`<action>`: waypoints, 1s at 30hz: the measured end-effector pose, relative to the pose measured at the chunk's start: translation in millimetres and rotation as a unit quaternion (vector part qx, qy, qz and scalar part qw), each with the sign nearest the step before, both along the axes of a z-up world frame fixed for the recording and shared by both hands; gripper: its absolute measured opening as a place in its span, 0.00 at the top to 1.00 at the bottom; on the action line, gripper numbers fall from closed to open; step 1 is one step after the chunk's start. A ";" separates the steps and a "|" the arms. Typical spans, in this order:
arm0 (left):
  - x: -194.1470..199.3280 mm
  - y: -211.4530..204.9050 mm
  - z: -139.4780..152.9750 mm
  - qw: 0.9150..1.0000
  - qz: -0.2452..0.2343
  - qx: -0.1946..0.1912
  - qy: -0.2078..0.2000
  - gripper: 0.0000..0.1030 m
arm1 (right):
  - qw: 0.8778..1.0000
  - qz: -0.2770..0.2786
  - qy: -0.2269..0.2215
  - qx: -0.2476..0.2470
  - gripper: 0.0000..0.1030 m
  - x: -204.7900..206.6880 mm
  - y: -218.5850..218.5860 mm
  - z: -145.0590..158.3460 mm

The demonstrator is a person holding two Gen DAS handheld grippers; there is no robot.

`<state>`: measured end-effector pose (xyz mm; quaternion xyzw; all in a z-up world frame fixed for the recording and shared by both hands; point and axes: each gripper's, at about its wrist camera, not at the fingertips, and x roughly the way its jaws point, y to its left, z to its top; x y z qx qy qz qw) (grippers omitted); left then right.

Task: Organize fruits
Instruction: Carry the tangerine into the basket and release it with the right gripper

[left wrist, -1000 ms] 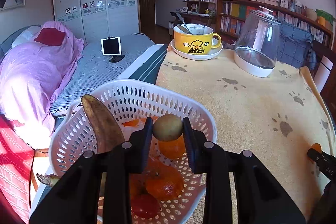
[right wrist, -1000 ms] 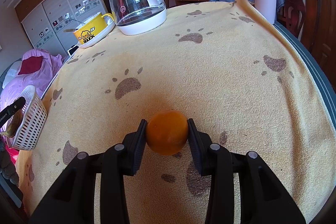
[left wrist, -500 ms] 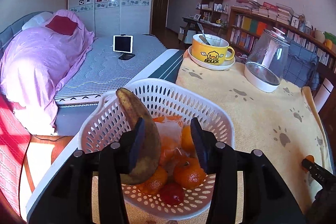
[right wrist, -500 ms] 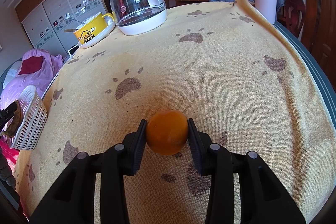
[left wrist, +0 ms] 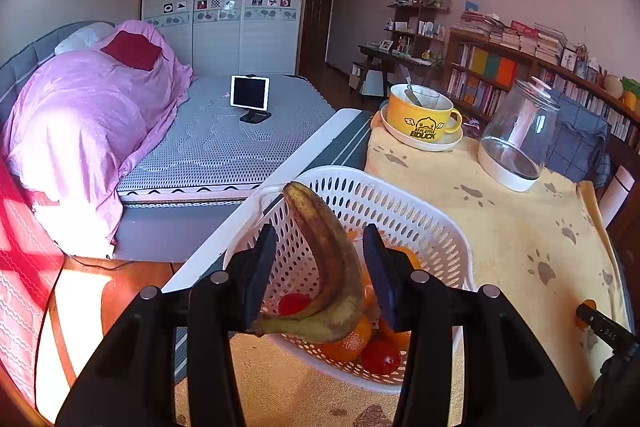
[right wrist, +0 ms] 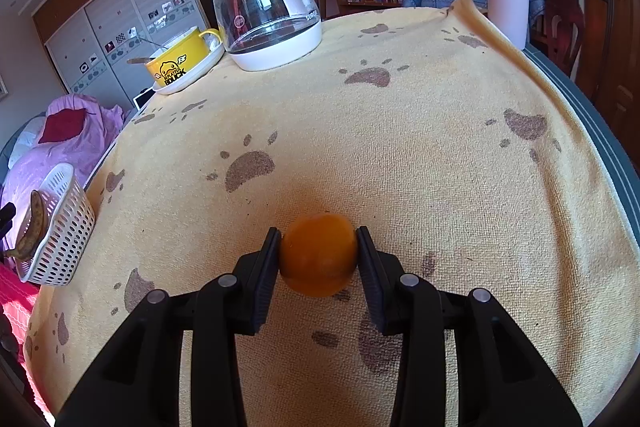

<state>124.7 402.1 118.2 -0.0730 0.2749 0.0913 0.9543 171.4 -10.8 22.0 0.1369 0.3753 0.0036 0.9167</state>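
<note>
Orange (right wrist: 318, 255) clamped in right gripper (right wrist: 319, 259); left gripper (left wrist: 320, 267) jaws apart above basket (left wrist: 400, 211).

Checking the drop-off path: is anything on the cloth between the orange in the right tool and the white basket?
Nothing visible. The orange is clamped in the right tool; only bare paw-print cloth lies toward the basket. The kettle and mug sit far off that line.
</note>
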 end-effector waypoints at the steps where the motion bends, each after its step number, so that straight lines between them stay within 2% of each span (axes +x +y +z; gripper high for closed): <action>1: -0.7 0.9 0.7 1.000 0.001 0.000 -0.001 0.55 | 1.000 -0.001 0.000 0.001 0.63 0.0 -0.7 0.1; 3: -2.0 1.8 0.7 1.000 0.006 0.000 -0.002 0.54 | 1.000 -0.002 -0.003 -0.001 0.62 -0.8 -1.0 1.2; 7: -5.0 -4.1 3.3 1.000 0.011 0.024 -0.010 0.54 | 1.000 0.003 -0.014 -0.015 0.63 -4.1 4.3 6.0; 15: -9.0 6.8 8.5 1.000 0.016 0.005 -0.014 0.54 | 0.998 0.025 -0.027 -0.046 0.64 -5.4 20.3 19.0; 27: -14.4 9.7 15.6 1.000 0.013 -0.004 -0.020 0.54 | 0.993 0.038 0.004 -0.109 0.64 -2.6 36.2 14.7; 30: -14.2 9.7 15.6 1.000 0.013 -0.007 -0.020 0.54 | 0.993 0.041 0.010 -0.110 0.64 -0.8 35.8 15.1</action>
